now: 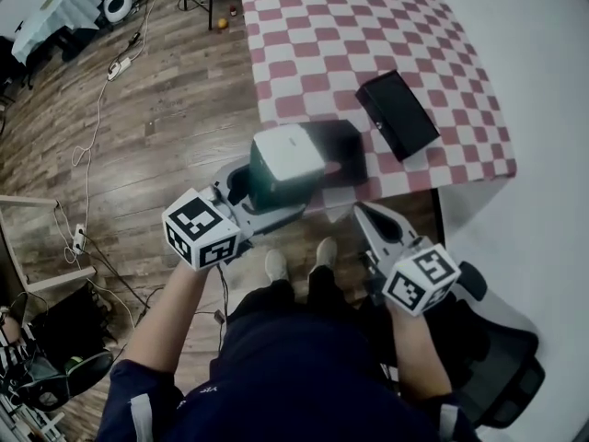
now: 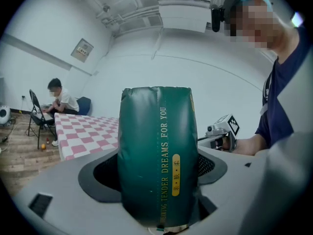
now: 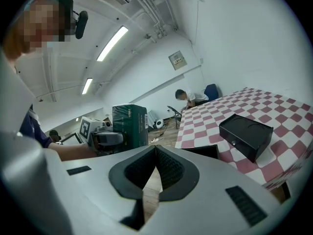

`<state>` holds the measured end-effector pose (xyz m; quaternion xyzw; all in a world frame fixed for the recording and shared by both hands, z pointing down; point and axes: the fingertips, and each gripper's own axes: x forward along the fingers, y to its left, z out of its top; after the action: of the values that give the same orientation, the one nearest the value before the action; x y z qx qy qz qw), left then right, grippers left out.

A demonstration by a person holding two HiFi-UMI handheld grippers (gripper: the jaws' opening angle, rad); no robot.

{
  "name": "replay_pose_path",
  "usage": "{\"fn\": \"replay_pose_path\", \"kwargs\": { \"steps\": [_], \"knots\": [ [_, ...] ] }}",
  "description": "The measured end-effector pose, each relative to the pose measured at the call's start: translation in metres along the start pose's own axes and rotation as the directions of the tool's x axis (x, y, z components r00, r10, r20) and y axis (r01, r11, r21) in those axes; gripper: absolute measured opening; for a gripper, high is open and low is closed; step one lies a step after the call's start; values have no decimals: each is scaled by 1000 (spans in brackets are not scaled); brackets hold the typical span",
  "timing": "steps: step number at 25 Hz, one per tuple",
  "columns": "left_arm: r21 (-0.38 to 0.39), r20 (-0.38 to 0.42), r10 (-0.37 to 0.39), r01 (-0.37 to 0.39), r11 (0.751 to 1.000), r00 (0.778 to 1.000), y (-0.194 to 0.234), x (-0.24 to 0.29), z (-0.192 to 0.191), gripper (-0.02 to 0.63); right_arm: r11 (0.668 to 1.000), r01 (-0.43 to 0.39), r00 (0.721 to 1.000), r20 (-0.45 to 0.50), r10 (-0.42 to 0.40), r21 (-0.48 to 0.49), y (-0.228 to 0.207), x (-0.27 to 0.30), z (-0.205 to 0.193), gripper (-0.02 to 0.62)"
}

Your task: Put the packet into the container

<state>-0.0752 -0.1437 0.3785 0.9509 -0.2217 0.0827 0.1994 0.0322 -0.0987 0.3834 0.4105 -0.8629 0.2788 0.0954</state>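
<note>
Packet up in the air, folks, pinched low down by the left hand-held gripper, jaws pressed into its green sides. It hangs at the near edge of the checkered worktop, just on the person's side of the open black container and not yet inside it. Over on the right, the other hand-held gripper hangs off the worktop with its jaws pressed together on nothing at all.

Now, where could this slip? That packet looks puffy and glossy, and the grip sits near its bottom, so I'd say it could pivot or slide between the jaws on the way over. The container sits right by the worktop's edge, too. A clumsy touch on its rim might shove it, or the packet's lower end might catch the near wall and tip out onto the floor. A second black box lies further in, well clear of the path.

As for how it's carried: upright, long axis roughly vertical, pale top end facing up at the head camera, lower end down between the jaws. The gold lettering runs lengthwise along the side facing the left gripper's camera.
</note>
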Motion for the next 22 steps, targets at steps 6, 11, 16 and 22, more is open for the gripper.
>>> {"fn": "replay_pose_path", "kwargs": {
  "steps": [6, 11, 16, 22],
  "knots": [
    [56, -89, 48, -43, 998, 995, 23, 47, 3, 439, 998, -58, 998, -27, 58, 21, -34, 7, 5, 17],
    [142, -197, 82, -54, 988, 977, 43, 89, -4, 439, 996, -80, 996, -38, 81, 43, -66, 12, 10, 17],
    [267, -351, 103, -6, 964, 931, 54, 123, -30, 439, 994, -91, 995, -45, 93, 53, -92, 16, 12, 17],
    [357, -529, 140, 69, 932, 837, 61, 142, -67, 439, 993, -102, 993, -51, 105, 61, -106, 19, 11, 17]
  ]
}}
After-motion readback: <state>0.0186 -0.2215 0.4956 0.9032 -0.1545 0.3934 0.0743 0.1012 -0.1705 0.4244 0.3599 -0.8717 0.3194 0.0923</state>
